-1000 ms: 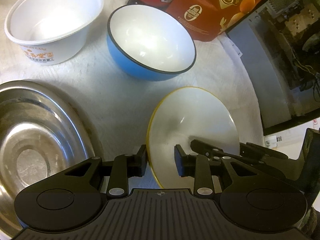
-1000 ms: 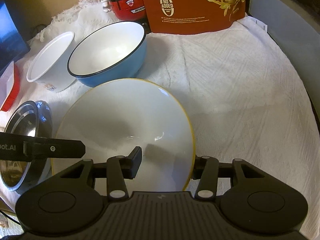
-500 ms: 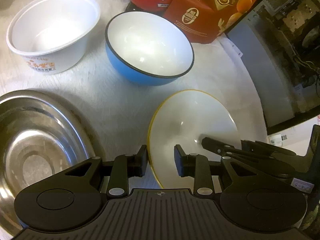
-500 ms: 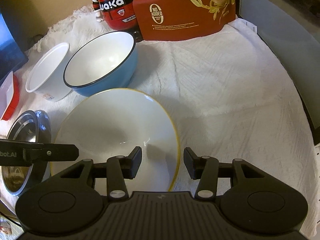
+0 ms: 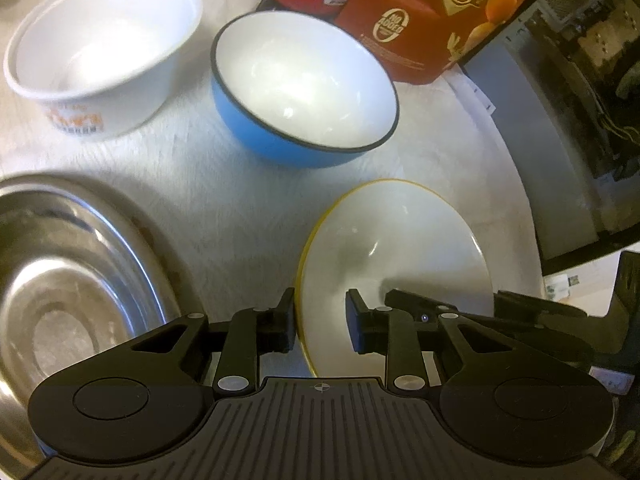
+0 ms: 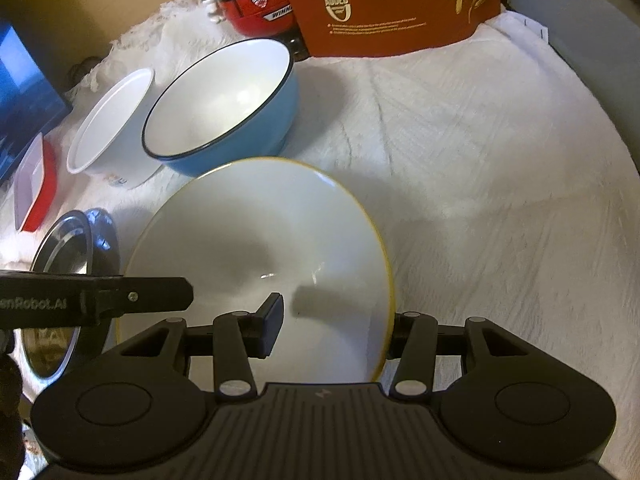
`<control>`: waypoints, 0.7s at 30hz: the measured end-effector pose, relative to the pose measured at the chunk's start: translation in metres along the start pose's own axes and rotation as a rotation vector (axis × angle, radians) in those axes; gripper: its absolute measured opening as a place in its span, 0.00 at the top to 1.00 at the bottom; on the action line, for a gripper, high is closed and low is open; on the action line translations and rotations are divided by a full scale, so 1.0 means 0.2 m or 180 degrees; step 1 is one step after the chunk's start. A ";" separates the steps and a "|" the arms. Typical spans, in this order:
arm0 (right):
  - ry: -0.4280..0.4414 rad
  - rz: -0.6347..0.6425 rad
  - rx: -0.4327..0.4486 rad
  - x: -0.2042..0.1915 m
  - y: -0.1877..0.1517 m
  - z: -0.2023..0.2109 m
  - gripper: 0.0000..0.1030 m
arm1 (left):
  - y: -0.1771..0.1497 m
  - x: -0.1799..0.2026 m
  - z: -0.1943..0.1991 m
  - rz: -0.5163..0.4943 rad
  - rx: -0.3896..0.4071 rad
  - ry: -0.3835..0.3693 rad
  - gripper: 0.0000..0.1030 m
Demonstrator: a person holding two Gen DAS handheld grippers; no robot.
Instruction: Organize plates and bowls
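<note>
Left wrist, tool [image 5: 321, 321] angled down, astride plate [image 5: 400, 248] rim

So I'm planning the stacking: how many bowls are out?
4: white bowl far left, blue bowl beside it, steel bowl near left, yellow-rimmed bowl between both grippers. Others may sit out of view.

Warm dim light, soft motion blur (fisheye-bent edges), bowl glare.
</note>
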State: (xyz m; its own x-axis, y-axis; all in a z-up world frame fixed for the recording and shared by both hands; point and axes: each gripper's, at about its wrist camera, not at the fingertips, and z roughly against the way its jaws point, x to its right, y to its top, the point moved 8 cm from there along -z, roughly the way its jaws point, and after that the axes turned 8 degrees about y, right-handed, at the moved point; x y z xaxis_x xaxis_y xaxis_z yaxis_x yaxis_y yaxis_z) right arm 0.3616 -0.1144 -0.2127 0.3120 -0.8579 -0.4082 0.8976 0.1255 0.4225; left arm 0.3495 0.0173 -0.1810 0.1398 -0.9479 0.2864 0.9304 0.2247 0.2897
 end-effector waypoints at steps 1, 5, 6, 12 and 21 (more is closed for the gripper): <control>-0.0002 0.0003 -0.0004 0.00 0.00 0.00 0.54 | 0.00 -0.01 -0.01 0.0023 -0.0024 -0.0010 0.73; -0.0010 0.0010 -0.0007 0.00 0.00 0.01 0.54 | -0.01 0.00 -0.01 -0.0016 -0.0031 0.0060 0.73; -0.0005 0.0029 -0.0004 -0.01 -0.01 0.01 0.54 | -0.01 0.00 -0.01 -0.0047 -0.0022 0.0095 0.72; 0.0002 0.0026 -0.0042 -0.02 -0.02 0.04 0.55 | -0.02 0.01 0.00 -0.0052 -0.0022 0.0087 0.73; 0.0245 0.0292 0.0311 -0.29 0.14 0.26 0.55 | 0.05 -0.05 0.33 -0.0038 0.0395 0.0100 0.72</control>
State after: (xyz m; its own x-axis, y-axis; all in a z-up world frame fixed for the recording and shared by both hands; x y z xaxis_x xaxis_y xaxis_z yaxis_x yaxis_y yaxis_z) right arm 0.3524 -0.0863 -0.1353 0.4176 -0.8040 -0.4233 0.8308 0.1492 0.5362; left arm 0.3346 0.0434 -0.1208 0.1413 -0.9568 0.2541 0.8832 0.2378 0.4042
